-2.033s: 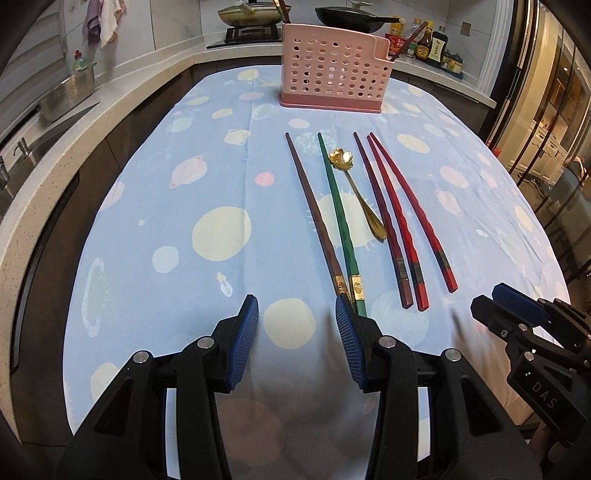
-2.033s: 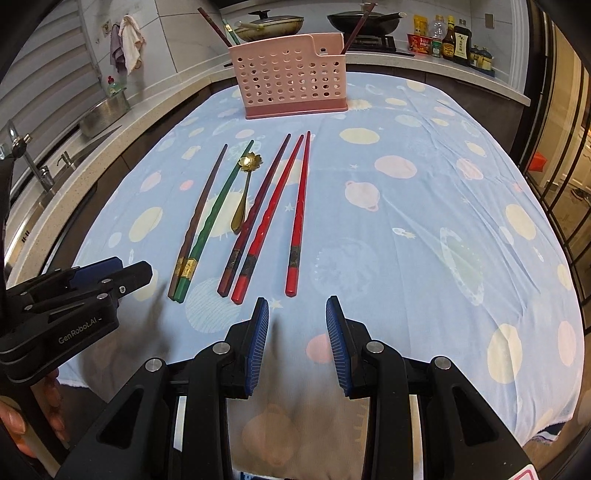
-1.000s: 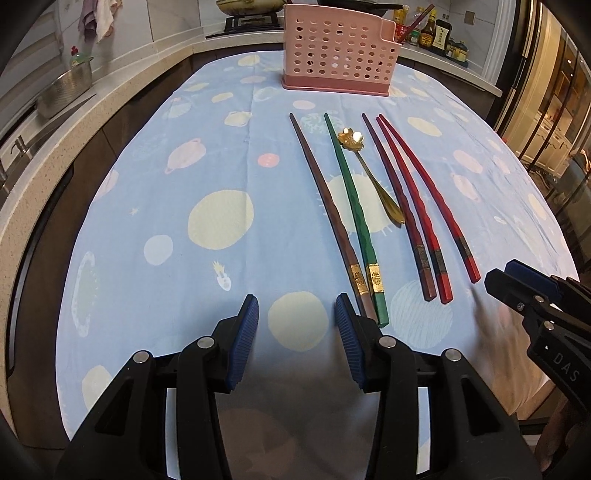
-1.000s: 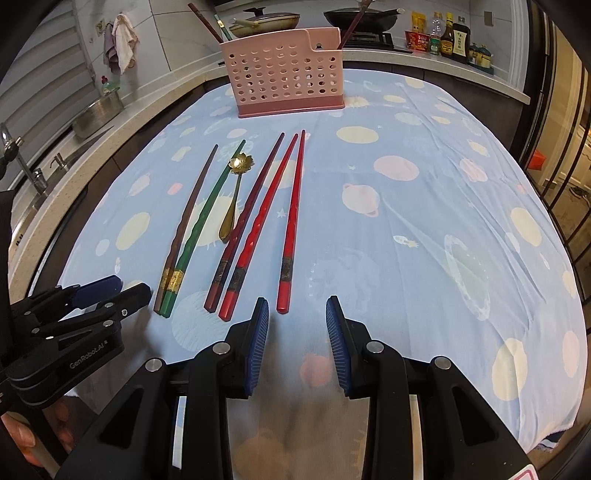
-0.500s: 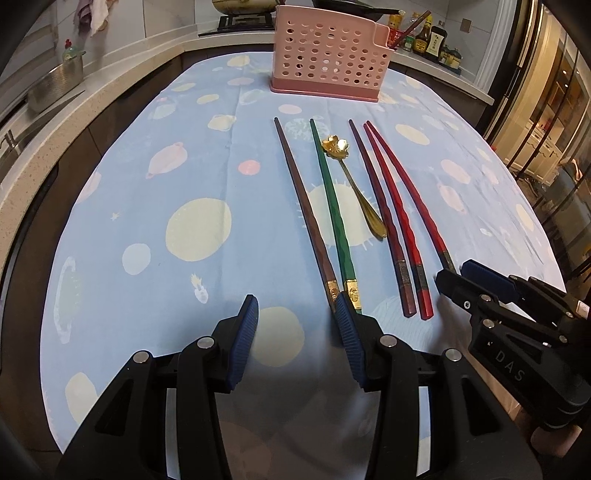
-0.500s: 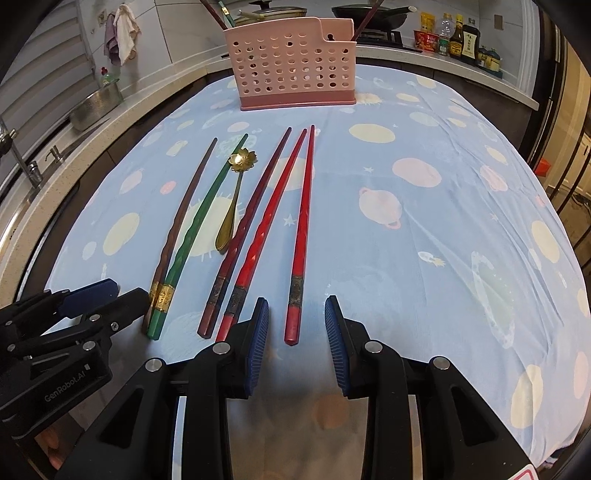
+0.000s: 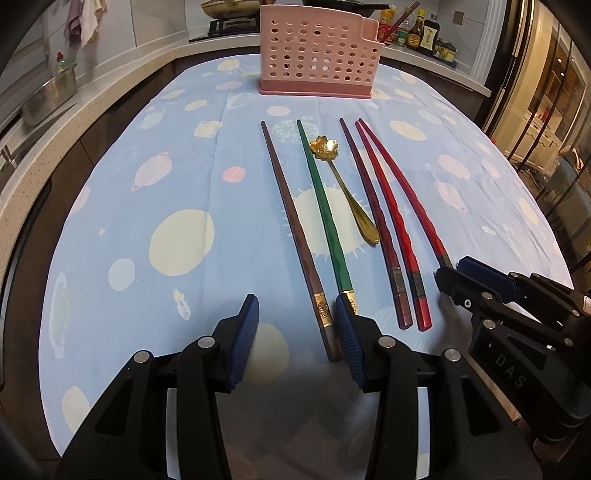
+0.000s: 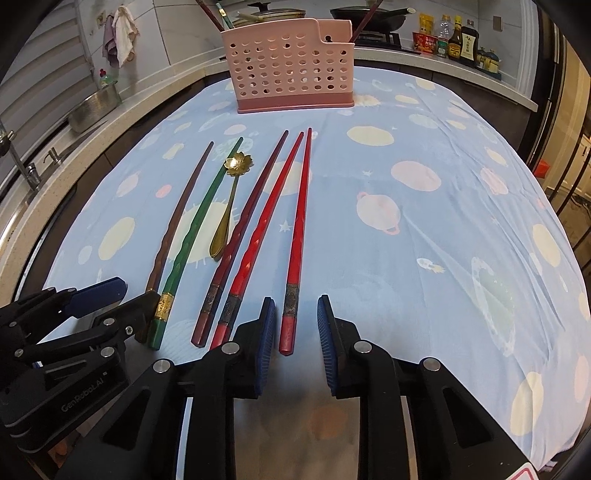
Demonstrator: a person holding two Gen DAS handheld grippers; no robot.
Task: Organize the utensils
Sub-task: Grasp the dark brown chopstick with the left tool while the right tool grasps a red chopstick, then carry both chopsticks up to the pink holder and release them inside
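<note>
Five chopsticks and a gold flower spoon point(image 7: 347, 195) lie side by side on the blue tablecloth point(image 7: 166, 177), in front of a pink perforated holder point(image 7: 317, 59). My left gripper point(image 7: 295, 314) is open; the brown chopstick's point(image 7: 291, 218) near end lies between its fingers, close to the right one, which hides the green chopstick's point(image 7: 325, 206) end. My right gripper point(image 8: 295, 314) straddles the near end of the rightmost red chopstick point(image 8: 299, 221). Its jaws are closing, with a gap still showing on both sides of the stick. Each gripper also shows in the other's view, the right gripper point(image 7: 454, 273) and the left gripper point(image 8: 110, 295).
A dark red chopstick point(image 7: 369, 206) and a second red one point(image 7: 391, 218) lie between the two grippers. Chopsticks point(image 8: 210, 14) stand in the holder. A metal basin point(image 7: 48, 99) sits on the left counter, sauce bottles point(image 8: 458, 40) at the back right. The table edge runs just under both grippers.
Both grippers have come forward and down to the chopsticks' near ends. The right jaws have narrowed around the red chopstick's end; the brown one's end now lies between the left fingers.
</note>
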